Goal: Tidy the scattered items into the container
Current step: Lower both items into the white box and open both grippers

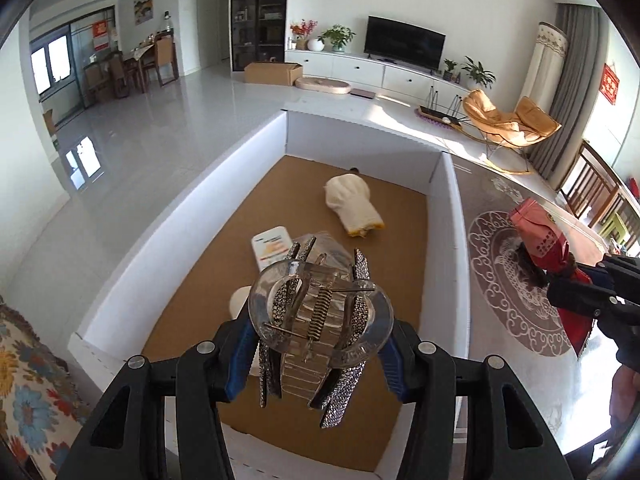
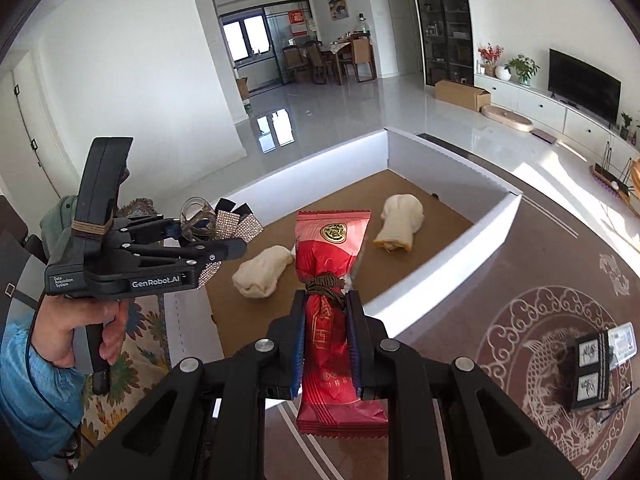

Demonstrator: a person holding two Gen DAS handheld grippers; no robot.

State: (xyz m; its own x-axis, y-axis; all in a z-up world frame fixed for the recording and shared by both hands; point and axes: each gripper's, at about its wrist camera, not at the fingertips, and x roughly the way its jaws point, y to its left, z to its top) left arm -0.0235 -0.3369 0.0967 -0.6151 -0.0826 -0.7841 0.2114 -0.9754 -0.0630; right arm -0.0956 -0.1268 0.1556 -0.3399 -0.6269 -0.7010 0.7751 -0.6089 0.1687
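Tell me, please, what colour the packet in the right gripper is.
Red, with a gold emblem; the packet shows best in the right wrist view.

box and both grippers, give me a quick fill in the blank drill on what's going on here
1. The left gripper is shut on a rhinestone hair ____.
2. The right gripper is shut on a ____ packet tied with brown cord.
3. The white-walled box has a ____ cardboard floor.
4. In the right wrist view, ____ cream cloth bundles lie inside the box.

Missing words: clip; red; brown; two

hidden: leaflet (image 1: 272,249) partly under hair claw (image 1: 320,312) | print unreadable
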